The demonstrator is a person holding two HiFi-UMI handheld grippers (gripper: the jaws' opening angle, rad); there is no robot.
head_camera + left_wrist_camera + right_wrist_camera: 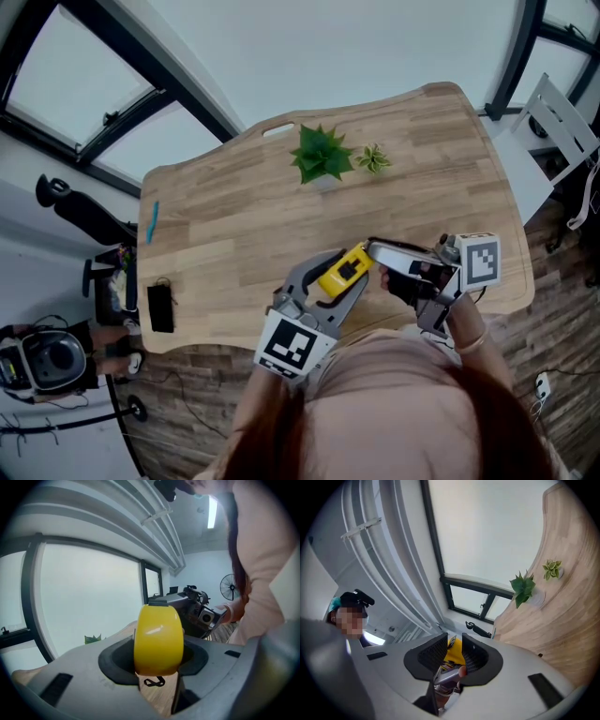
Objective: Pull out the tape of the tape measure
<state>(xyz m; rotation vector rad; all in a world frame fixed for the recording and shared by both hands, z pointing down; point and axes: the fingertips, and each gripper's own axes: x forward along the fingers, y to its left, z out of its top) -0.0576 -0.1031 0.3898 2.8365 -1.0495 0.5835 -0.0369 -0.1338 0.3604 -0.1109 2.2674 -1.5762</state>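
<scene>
Both grippers hover over the near edge of the table (234, 234). The left gripper (343, 270) clamps the yellow tape measure (158, 639) upright between its jaws. The right gripper (454, 644) points at the case from just beside it, its jaws a narrow slit apart. Whether they pinch the tape is unclear.

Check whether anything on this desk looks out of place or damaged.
Nothing looks spilled or damaged. A blue pen lies right at the wooden table's left edge, and a flat black object sits near its front-left corner; both could be knocked off. The yellow tape measure is clamped in the left tool.
</scene>
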